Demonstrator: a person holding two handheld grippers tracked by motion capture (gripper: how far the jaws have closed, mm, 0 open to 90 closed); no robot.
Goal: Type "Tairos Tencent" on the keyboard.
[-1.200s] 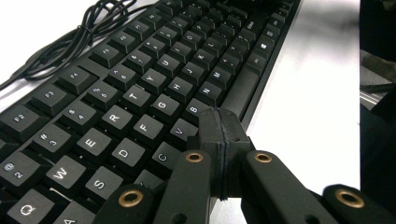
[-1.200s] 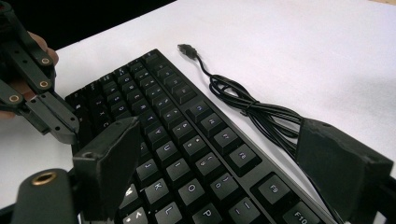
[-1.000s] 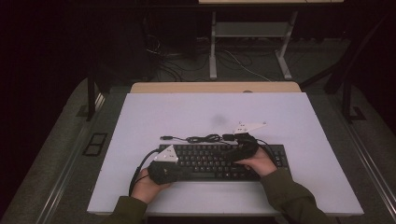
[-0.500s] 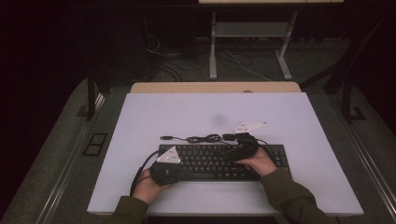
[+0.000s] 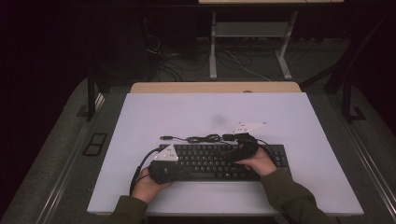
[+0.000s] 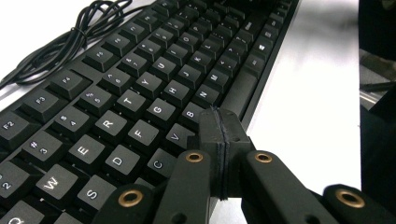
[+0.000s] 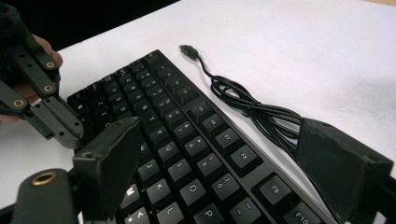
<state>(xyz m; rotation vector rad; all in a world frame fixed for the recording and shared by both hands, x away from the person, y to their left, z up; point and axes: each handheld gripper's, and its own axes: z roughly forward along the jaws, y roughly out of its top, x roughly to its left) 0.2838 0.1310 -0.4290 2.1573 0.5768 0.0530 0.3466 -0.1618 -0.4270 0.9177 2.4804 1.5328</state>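
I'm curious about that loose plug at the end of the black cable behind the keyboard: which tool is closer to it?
Left, though not by much. The left tool sits over the black keyboard's left end, just in front of the plug; the right tool hovers over the keyboard's right half, farther along.

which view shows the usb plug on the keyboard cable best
The right gripper view: the usb plug lies sharp on the white table beyond the keyboard. The high view shows it as a small dark stub. The left gripper view has the cable but no plug that I can make out.
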